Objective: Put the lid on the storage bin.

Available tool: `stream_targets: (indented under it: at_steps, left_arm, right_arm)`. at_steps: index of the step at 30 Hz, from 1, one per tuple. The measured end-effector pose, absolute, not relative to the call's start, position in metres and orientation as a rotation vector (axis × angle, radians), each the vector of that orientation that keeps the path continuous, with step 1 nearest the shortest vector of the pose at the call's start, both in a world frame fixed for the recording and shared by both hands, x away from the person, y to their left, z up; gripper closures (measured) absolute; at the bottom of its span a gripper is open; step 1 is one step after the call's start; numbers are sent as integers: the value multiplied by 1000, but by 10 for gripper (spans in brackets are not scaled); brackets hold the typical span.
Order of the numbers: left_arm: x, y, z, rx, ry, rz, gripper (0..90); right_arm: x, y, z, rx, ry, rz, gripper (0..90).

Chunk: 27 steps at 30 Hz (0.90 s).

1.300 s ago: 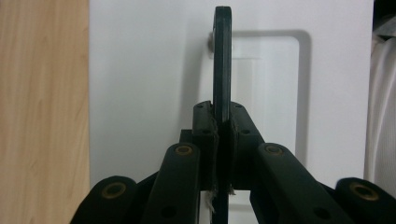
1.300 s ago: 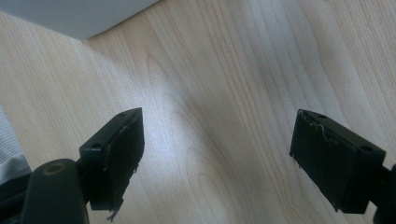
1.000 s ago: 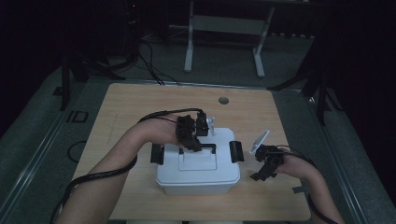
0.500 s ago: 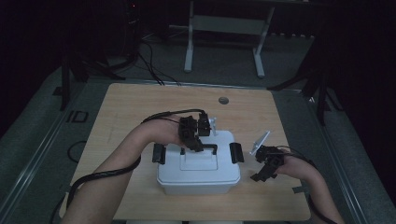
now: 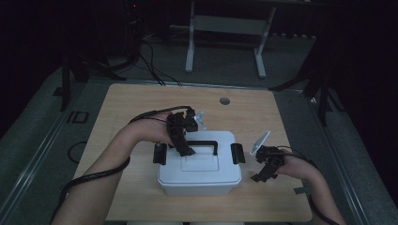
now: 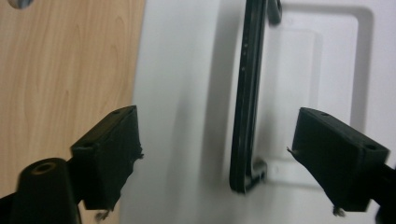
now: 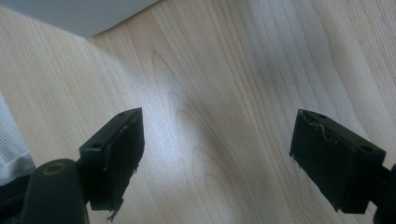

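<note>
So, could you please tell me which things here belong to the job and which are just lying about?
Belonging to the job:
- white box
- its black handle, between the open left gripper jaws, which have just been opening
- two side latches

Lying about:
- wooden table
- its grommet hole
- right gripper, open over bare wood

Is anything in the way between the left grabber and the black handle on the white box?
No, nothing visible is in the way. The left hand-held gripper hangs right over the white box with its jaws just opened wide. The black handle lies flat on the lid between them, untouched by either pad.
</note>
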<state>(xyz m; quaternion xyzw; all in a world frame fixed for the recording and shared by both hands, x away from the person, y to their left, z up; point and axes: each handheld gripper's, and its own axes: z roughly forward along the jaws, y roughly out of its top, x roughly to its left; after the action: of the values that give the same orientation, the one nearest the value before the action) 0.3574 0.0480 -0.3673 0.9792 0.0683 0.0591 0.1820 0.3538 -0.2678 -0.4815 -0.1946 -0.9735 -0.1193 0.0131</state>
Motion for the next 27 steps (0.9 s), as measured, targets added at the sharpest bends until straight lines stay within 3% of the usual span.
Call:
stream_targets:
  at_steps: [1, 5, 27]
  left_arm:
    - [356, 50, -368, 2755, 191, 159, 109]
    - [354, 60, -372, 2739, 209, 172, 84]
    - [344, 130, -379, 2583, 348, 150, 84]
  right_arm:
    - [354, -268, -481, -609, -3033, -373, 171]
    - [353, -268, -480, -609, -3033, -375, 171]
    - [353, -271, -474, -657, -3054, -411, 171]
